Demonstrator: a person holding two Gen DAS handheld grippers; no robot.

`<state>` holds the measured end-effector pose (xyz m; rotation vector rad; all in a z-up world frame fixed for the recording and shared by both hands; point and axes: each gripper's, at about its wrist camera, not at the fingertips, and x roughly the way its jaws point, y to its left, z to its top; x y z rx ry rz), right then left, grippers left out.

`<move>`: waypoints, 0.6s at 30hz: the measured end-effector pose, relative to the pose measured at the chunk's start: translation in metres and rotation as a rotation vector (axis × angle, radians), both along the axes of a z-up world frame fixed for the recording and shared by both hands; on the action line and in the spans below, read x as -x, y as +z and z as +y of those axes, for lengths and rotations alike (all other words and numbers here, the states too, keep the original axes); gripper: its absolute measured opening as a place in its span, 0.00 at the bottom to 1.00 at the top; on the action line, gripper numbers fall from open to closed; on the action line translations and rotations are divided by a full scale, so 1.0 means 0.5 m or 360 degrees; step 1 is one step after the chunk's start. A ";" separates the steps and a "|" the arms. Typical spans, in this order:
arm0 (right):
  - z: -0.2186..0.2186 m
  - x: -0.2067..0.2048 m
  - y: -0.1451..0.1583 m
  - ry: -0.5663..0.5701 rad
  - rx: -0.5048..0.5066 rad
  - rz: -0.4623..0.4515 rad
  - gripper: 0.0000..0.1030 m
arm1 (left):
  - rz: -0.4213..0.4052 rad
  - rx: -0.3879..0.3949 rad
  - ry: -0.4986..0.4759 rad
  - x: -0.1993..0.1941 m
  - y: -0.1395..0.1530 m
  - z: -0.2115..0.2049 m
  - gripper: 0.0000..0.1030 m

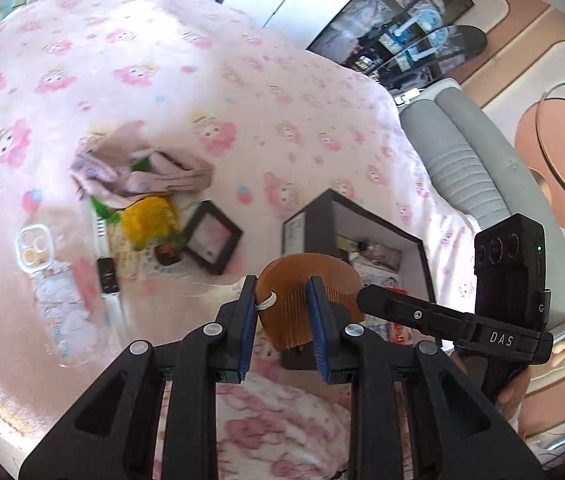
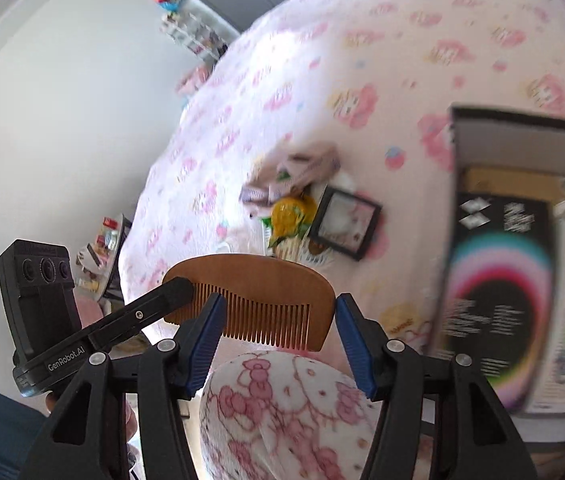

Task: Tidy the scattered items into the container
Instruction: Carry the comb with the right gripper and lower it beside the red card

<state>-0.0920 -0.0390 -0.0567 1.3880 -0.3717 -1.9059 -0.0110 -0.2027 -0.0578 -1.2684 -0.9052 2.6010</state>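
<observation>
My left gripper point(image 1: 282, 290) is shut on a brown wooden comb point(image 1: 302, 304) and holds it above the bed, just in front of the black open box point(image 1: 414, 242). The comb also shows in the right wrist view point(image 2: 258, 300), between the fingers of my open right gripper point(image 2: 278, 312), which does not clamp it. The box point(image 2: 458, 152) lies at the right in that view, with printed packets inside. Scattered items lie on the pink bedspread: a pink cloth pouch point(image 1: 142, 172), a yellow-green packet point(image 1: 150, 220), a small black frame point(image 1: 212, 238), a white strip point(image 1: 106, 276).
A clear case with two rings point(image 1: 34, 250) lies at the left on the bedspread point(image 1: 162, 80). A grey ribbed cushion point(image 1: 462, 160) borders the bed at the right. A pink patterned rounded cushion point(image 2: 282, 412) sits under my right gripper. Shelves stand along the far wall.
</observation>
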 end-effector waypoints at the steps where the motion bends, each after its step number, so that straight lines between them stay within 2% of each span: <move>1: 0.033 0.000 0.019 -0.0031 0.0009 0.0029 0.52 | 0.0023 0.0004 -0.0038 0.014 0.015 0.025 0.23; 5: 0.199 0.015 0.092 -0.0170 0.0006 0.0133 0.52 | 0.0088 0.0015 -0.0206 0.085 0.057 0.145 0.23; 9: 0.336 0.033 0.097 -0.0300 -0.0054 0.0215 0.52 | 0.0084 -0.0007 -0.0364 0.168 0.055 0.271 0.23; 13: 0.450 0.073 0.059 -0.0405 -0.0168 0.0222 0.52 | -0.0005 -0.0064 -0.0475 0.252 -0.005 0.387 0.23; 18: 0.534 0.137 -0.026 -0.0488 -0.0267 0.0138 0.53 | -0.0159 -0.0114 -0.0518 0.322 -0.105 0.462 0.24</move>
